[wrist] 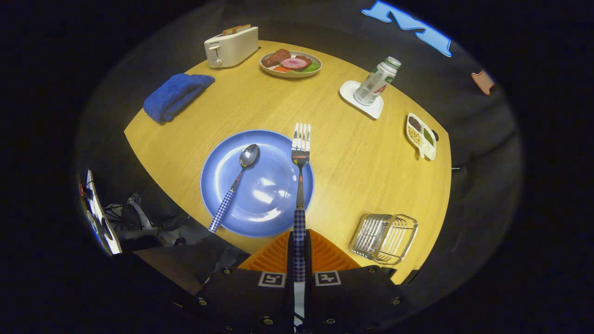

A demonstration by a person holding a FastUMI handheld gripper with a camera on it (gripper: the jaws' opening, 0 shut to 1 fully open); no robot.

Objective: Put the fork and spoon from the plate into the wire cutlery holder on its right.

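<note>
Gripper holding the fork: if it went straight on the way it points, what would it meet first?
Probably the blue plate: the gripper is shut on the fork, whose tines reach past the plate's far rim. Height above it is unclear.

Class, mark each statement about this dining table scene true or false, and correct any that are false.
1. The gripper is shut on the fork by its checked handle. True.
2. The spoon is already in the wire cutlery holder. False: it lies on the blue plate, handle overhanging the rim.
3. The wire cutlery holder holds no cutlery. True.
4. The bottle stands on the blue towel. False: it rests on a white coaster; the towel lies beyond the plate, near the toaster.
5. The toaster has toast in its slot. True.
</note>
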